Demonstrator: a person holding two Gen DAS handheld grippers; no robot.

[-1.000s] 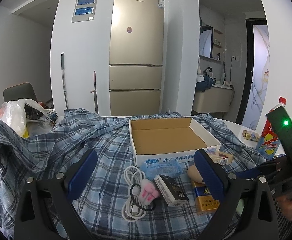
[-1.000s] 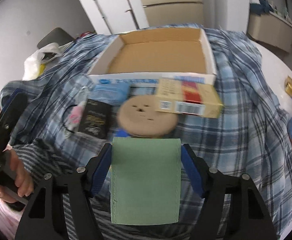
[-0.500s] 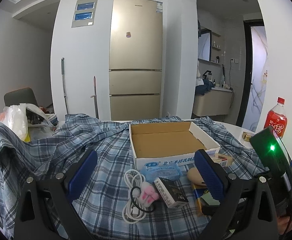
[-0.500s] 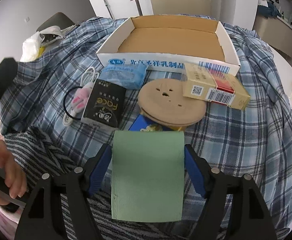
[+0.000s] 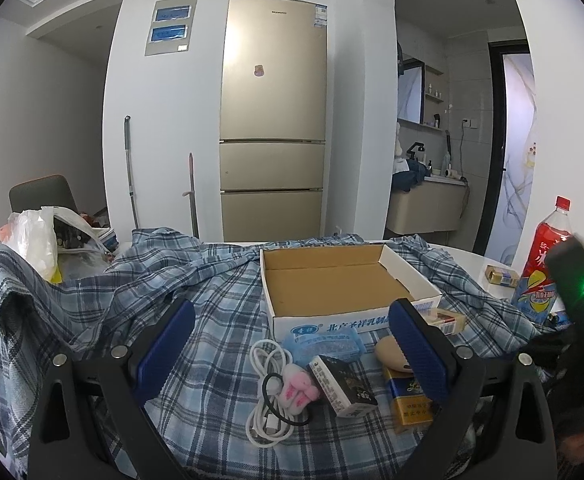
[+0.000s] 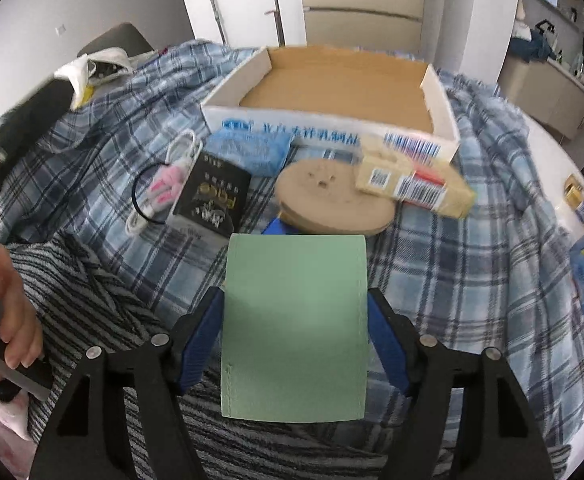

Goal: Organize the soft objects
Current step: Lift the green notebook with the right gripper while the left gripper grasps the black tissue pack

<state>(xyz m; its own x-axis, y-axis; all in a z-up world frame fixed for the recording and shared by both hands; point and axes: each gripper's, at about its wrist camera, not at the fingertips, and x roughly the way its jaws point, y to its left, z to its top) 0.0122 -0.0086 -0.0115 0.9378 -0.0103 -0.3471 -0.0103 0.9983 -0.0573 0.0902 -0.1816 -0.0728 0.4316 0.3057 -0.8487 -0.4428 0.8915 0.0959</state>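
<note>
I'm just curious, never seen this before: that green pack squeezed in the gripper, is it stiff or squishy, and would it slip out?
The green pack probably gives a little: it looks like a soft wrapped tissue pack with rounded edges. It seems light, since the right hand-held gripper holds it clear of the checked cloth by its sides alone. Its smooth wrapper could slip.

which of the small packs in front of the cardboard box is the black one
The black pack with gold print, beside the white cable; the others are blue or yellow.
</note>
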